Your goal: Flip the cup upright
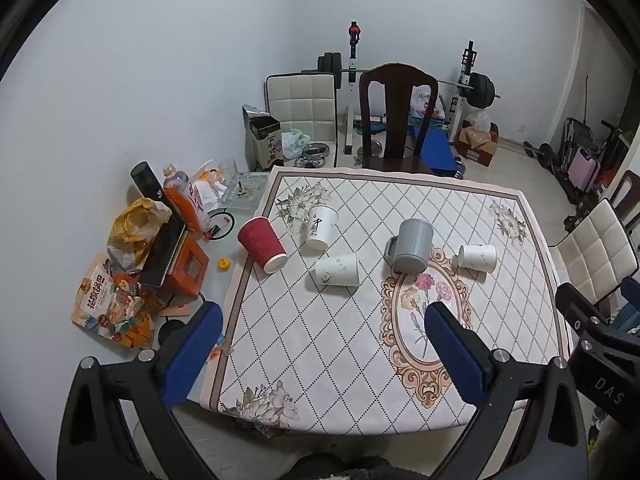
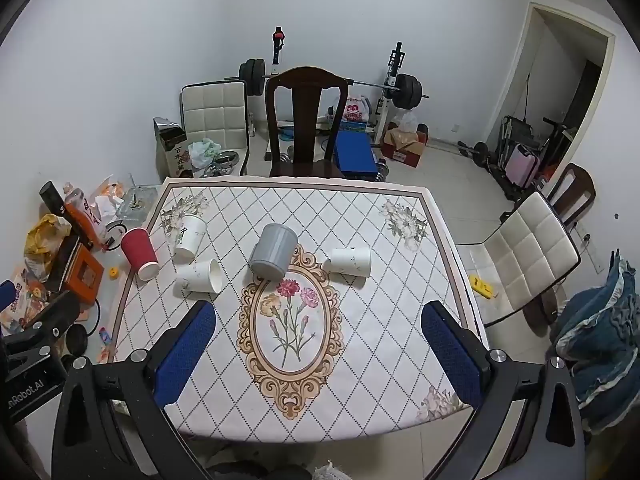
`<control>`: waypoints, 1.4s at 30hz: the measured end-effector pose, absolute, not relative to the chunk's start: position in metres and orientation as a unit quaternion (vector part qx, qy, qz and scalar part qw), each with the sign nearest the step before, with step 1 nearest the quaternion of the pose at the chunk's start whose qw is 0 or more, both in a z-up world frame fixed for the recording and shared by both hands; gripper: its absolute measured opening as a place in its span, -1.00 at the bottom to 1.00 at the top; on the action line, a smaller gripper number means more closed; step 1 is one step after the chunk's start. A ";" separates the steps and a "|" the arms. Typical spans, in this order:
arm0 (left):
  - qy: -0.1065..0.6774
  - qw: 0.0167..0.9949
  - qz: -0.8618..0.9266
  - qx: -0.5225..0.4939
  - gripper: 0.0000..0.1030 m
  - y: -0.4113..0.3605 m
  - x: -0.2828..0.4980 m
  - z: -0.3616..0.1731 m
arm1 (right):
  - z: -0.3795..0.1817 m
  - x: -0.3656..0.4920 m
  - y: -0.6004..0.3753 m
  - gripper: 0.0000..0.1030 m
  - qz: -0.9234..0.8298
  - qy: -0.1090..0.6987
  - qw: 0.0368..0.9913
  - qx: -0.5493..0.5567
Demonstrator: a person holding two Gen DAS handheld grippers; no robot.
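Observation:
Several cups stand or lie on the patterned tablecloth point(image 1: 360, 360) point(image 2: 360, 220). A red ribbed paper cup point(image 1: 262, 244) point(image 2: 139, 253) stands mouth down at the left. A white cup with black writing point(image 1: 321, 227) point(image 2: 190, 235) stands mouth down beside it. A white cup point(image 1: 337, 270) point(image 2: 199, 276) lies on its side. A grey mug point(image 1: 412, 245) point(image 2: 274, 252) stands mouth down in the middle. Another white cup point(image 1: 477, 257) point(image 2: 349, 262) lies on its side at the right. My left gripper point(image 1: 324, 334) and right gripper point(image 2: 318, 330) are both open and empty, above the table's near edge.
Snack bags, bottles and an orange box point(image 1: 176, 268) crowd the table's left side beyond the cloth. A dark wooden chair point(image 1: 396, 116) stands at the far edge, white padded chairs point(image 2: 524, 256) at the right. Weight equipment stands by the back wall.

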State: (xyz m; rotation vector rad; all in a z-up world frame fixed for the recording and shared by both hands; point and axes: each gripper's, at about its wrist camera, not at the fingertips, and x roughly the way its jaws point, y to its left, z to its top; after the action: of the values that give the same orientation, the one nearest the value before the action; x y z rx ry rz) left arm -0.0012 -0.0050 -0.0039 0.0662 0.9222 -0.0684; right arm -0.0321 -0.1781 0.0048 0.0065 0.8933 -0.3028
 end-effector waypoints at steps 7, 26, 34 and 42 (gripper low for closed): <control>0.448 0.893 -0.034 0.037 1.00 -0.012 -0.001 -0.008 | 0.004 -0.031 -0.177 1.00 -0.146 0.431 0.890 0.002; 0.442 0.896 -0.032 0.034 1.00 -0.012 -0.003 -0.004 | 0.005 -0.030 -0.175 1.00 -0.147 0.432 0.890 0.000; 0.442 0.896 -0.031 0.032 1.00 -0.012 -0.003 -0.004 | 0.005 -0.030 -0.174 1.00 -0.147 0.431 0.890 0.000; 0.438 0.898 -0.031 0.034 1.00 -0.011 -0.005 -0.002 | 0.007 -0.029 -0.175 1.00 -0.146 0.431 0.891 0.000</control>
State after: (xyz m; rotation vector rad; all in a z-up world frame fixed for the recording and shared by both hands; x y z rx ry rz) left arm -0.0047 -0.0107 -0.0025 0.0699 0.9082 -0.0639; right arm -0.0292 -0.1745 0.0065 0.0002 0.8940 -0.3038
